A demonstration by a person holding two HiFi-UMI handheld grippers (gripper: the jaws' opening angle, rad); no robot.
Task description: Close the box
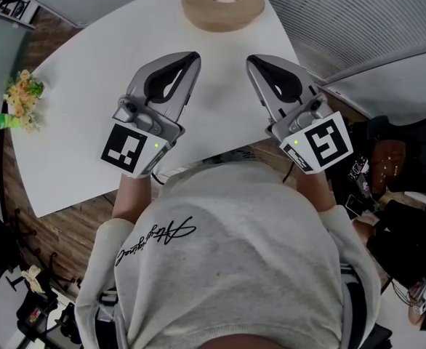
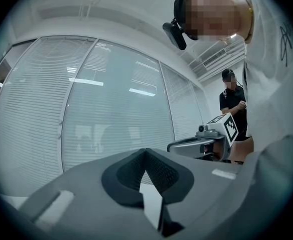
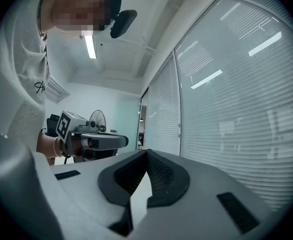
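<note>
Head view: both hands are held level over the near edge of the white bench (image 1: 82, 100), left tool (image 1: 194, 55) and right tool (image 1: 250, 59) side by side, noses aimed at the far end. Each tool is clenched w/ nothing in it. The left gripper view and right gripper view both show dark pads pressed tip to tip, w/ only window blinds (image 1: 358, 20) beyond. To me it reads as a rest or ready pose, w/ the tools kept apart from each other and well short of the work, so neither can bump it.

The box (image 1: 222, 3), round and tan, sits at the far end of the bench, roughly btwn the lines the two tools point along and well apart from both. Its top looks flat and covered, w/ a pale oval in the middle. I'd guess a lid is on, but from this angle I can't say whether it's seated. That fits a box shut for good, or one w/ a lid lying loose on top.

Other bits:
- A bunch of yellow flowers (image 1: 22, 97) is at the bench's left edge, nowhere near the box.
- I see nothing standing btwn tools and box.
- Dark bags (image 1: 409, 224) lie on the floor to the right.
- A second person (image 2: 232, 101) stands off to the side.
- A fan (image 3: 97, 119) is in the background.
</note>
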